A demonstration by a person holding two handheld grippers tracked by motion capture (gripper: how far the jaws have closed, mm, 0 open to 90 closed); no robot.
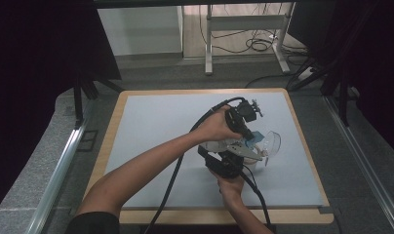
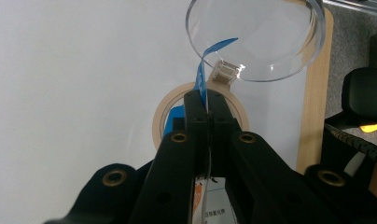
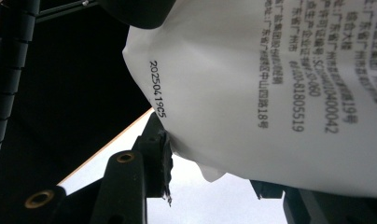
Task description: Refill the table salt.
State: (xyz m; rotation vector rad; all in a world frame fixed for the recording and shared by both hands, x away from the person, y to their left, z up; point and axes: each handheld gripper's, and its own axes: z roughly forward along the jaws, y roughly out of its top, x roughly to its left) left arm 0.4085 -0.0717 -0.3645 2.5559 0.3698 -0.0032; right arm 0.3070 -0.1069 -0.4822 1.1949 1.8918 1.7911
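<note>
While left gripper [image 2: 207, 109] jaws pinch pouch [image 3: 270, 88] edge, right gripper [image 3: 214, 186] jaws straddle pouch.

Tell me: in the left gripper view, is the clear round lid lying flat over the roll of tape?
No. The clear lid stands tilted beyond the tape roll, whose ring stays uncovered behind the left gripper.

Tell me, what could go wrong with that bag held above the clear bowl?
The left tool pinches just a thin edge of the white bag, so that edge might slip free or tear. The clear bowl sits near the table edge and looks light; a bump might push it off.
</note>
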